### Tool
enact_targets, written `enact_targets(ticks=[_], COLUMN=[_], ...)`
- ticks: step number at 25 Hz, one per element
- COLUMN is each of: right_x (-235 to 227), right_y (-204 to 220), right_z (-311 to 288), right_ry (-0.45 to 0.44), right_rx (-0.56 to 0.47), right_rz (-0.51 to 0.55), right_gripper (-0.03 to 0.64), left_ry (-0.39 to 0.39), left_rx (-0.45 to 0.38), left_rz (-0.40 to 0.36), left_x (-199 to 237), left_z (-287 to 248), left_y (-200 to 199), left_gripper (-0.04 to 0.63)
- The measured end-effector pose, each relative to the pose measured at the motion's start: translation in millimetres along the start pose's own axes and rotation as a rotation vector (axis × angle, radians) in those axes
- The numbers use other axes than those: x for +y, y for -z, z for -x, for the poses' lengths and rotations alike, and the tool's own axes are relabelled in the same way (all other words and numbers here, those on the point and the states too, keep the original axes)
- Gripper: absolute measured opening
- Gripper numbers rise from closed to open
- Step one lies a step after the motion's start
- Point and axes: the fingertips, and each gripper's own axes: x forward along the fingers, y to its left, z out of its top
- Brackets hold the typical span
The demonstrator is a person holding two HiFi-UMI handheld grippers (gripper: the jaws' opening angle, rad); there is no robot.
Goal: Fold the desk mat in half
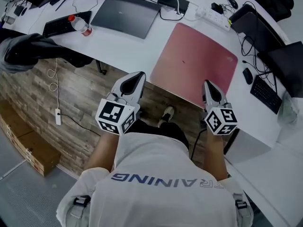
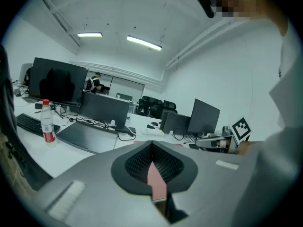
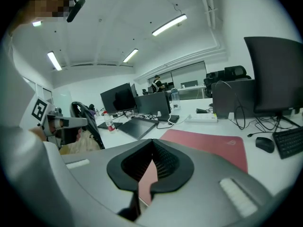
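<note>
Both grippers hover at the near edge of the pink desk mat (image 1: 194, 60), which lies flat and fully open on the white tabletop (image 1: 128, 46), its near edge right at the tabletop's front edge. The left gripper (image 1: 140, 77) sits by the near left corner and the right gripper (image 1: 209, 85) by the near right corner.

On each gripper the fingers (image 2: 135, 167) meet tip to tip. Only a sliver of pink shows through the hollow behind the tips, and nothing looks clamped. So the fold isn't started, and here's where it could slip up.

First risk: closed fingers can't take a flat edge. Unless they part and get under or around that rim, they just push the mat away across the smooth tabletop.

Second risk: the two corners come up unevenly. If one side bites and the other misses, the fold lands skewed, the corners off each other.

Third risk: the neighbours. A power strip (image 1: 214, 17) with its cables sits just beyond the far edge, and a mouse (image 1: 247, 75) and keyboard (image 1: 266, 93) lie close on the right. A sliding mat or a wide swing could knock them.

Last one: the mat looks springy, so a loose release probably lets it flop open.
</note>
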Motion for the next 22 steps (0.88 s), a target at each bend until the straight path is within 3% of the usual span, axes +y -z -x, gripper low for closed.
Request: enact_targets(ticks=[5,10,12,18,22], right_x=[42,101,117,138,140], right_y=[18,61,83,153,181], right_z=[-35,-78,-94,-135,-155], right_ry=[0.051,-0.067,-0.090,-0.064,-0.048], right_rx=[0.083,0.254,0.339,0.602,0.680], right_rz=[0.012,0.085,0.133,0.277,0.322], right_gripper=[0.015,0.019,0.095,0.127,0.126], left_ry=[0.042,0.052,0.052,0.048,0.047], left_rx=[0.024,0.026,0.030,0.054,0.073], left_rz=[0.005,0.024,0.040,0.082,0.104], left_x=[39,77,86,105,116], left_z=[11,25,30,46,49], left_y=[8,16,23,42,50], left_gripper=[0.000,0.000,0.000,0.000,0.000])
